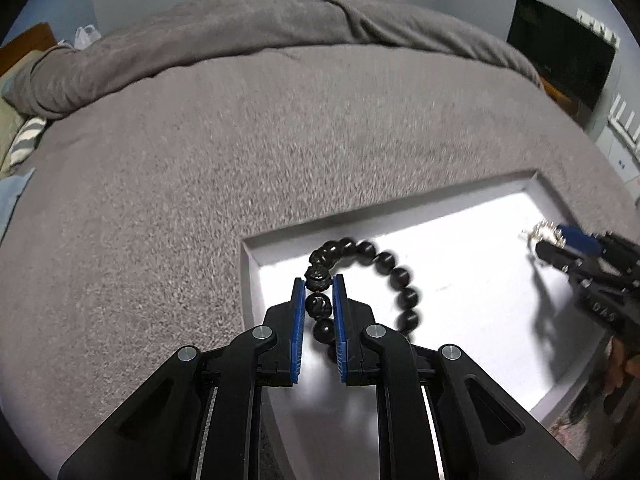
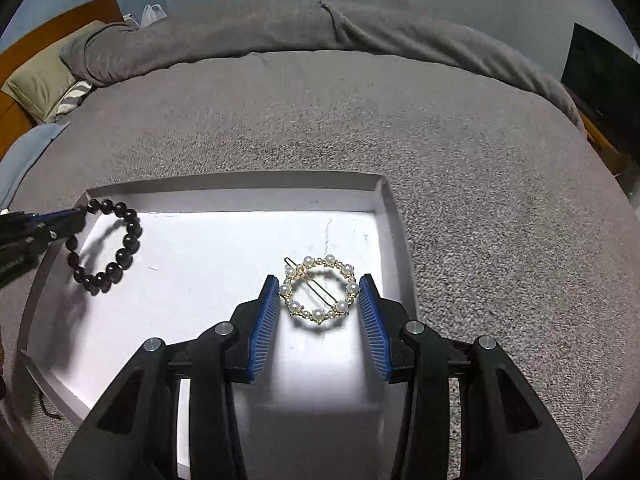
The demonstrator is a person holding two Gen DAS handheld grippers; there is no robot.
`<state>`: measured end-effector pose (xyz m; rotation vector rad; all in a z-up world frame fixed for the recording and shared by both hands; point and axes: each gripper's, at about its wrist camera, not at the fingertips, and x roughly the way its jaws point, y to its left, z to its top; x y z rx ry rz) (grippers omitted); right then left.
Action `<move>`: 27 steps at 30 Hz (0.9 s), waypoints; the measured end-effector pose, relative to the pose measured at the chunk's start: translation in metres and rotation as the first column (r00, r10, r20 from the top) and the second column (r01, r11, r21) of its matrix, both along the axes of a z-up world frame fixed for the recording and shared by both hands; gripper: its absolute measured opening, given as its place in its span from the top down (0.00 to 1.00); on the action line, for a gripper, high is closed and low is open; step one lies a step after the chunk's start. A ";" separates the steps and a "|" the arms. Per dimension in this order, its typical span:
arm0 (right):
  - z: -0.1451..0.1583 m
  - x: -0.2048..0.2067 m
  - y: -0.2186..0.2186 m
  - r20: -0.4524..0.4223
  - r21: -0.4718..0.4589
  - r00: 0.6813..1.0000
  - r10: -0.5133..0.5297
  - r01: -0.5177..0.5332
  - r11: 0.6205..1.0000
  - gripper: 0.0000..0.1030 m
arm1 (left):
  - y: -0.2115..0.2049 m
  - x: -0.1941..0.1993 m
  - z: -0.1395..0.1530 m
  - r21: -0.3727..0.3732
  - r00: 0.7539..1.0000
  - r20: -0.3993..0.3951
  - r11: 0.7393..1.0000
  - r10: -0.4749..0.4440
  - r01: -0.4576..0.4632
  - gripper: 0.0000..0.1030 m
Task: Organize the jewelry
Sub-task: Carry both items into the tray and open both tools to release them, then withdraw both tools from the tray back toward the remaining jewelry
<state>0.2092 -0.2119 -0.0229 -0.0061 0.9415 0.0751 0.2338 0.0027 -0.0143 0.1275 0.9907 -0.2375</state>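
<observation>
A black bead bracelet (image 1: 372, 272) hangs from my left gripper (image 1: 318, 282), which is shut on its beads over the left part of the white box (image 1: 250, 264). It also shows in the right wrist view (image 2: 120, 248), held above the box floor with its shadow below. A round pearl hair clip (image 2: 318, 290) with a gold pin sits between the blue pads (image 2: 266, 312) of my right gripper (image 2: 318, 280), over the right side of the white box (image 2: 390, 208). The pads stand beside the clip with small gaps. In the left wrist view the right gripper (image 1: 548, 240) shows at the right edge with the clip at its tips.
The box lies on a grey blanket (image 2: 480, 160) that covers a bed. Pillows (image 2: 44, 80) and a wooden headboard are at the far left. A dark screen (image 1: 560, 56) stands at the far right.
</observation>
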 end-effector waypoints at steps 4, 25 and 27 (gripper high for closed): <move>-0.002 -0.001 0.000 -0.001 -0.009 1.000 -0.001 0.001 1.000 0.60 | 0.000 0.002 -0.010 0.027 1.000 -0.016 1.000 -0.003 0.004 0.86; 0.056 -0.080 -0.045 0.174 0.151 0.984 -0.034 0.008 0.989 0.29 | 0.003 -0.075 0.023 -0.016 0.991 0.113 0.997 -0.078 0.080 0.31; 0.060 -0.097 -0.058 0.199 0.143 0.978 -0.058 0.030 0.989 0.24 | 0.006 -0.094 0.031 0.003 0.986 0.146 0.997 -0.080 0.080 0.23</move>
